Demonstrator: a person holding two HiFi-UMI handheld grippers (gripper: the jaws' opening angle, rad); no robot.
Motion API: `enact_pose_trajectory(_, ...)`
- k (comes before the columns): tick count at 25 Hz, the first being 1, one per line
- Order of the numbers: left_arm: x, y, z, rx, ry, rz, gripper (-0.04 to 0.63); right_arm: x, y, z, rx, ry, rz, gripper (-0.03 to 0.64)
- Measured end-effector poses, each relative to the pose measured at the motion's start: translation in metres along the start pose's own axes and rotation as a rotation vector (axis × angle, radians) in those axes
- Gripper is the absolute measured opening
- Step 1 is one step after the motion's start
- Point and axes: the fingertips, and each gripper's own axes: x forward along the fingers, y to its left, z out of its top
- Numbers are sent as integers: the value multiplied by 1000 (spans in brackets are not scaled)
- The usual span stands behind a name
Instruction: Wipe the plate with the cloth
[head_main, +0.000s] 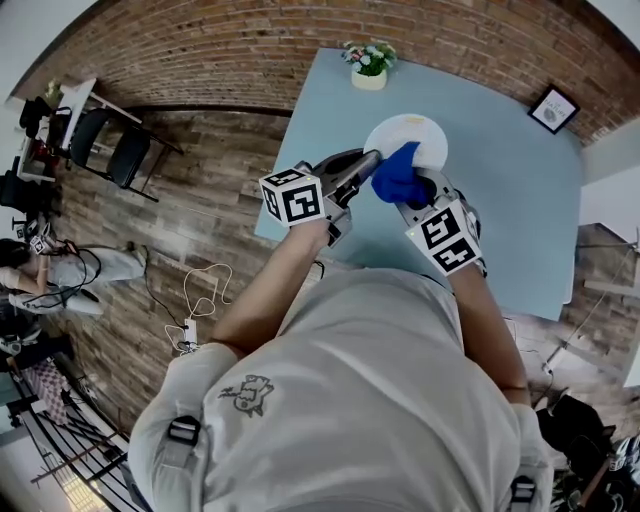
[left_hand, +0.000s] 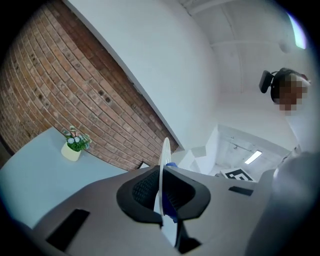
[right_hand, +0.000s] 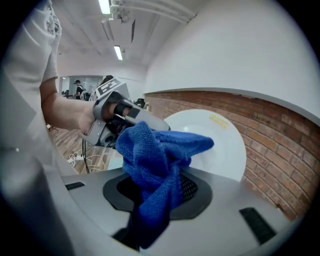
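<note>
The plate (head_main: 418, 137) is clamped on edge by the level left gripper (head_main: 371, 159), above the table's (head_main: 510, 190) far edge. The cloth (head_main: 397, 176), pinched in the downward-tilted right gripper (head_main: 416, 196), is held at its face.

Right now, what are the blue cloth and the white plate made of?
The cloth looks like microfibre or terry fabric. It is matte blue with a fuzzy, looped weave, and it droops in soft folds.

The plate looks like glazed ceramic, though it could be hard plastic. It is smooth, plain white and a little shiny, with a thin stiff rim. The look alone does not settle which.
</note>
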Motion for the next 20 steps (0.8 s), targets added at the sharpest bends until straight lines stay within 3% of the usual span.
enact_pose_trajectory(4, -3, 3, -1, 23, 28, 14, 17, -1, -7, -15, 38, 38, -7, 130)
enact_pose_trajectory(10, -3, 1, -20, 71, 88, 28, 18, -29, -60, -41, 95, 79, -130, 130)
enact_pose_trajectory(14, 3, -6, -36, 67, 141, -1, 18, -36, -81, -16, 42, 37, -192, 130)
enact_pose_trajectory(20, 13, -19, -49, 53, 172, -60, 20, -29, -49, 29, -24, -39, -119, 130)
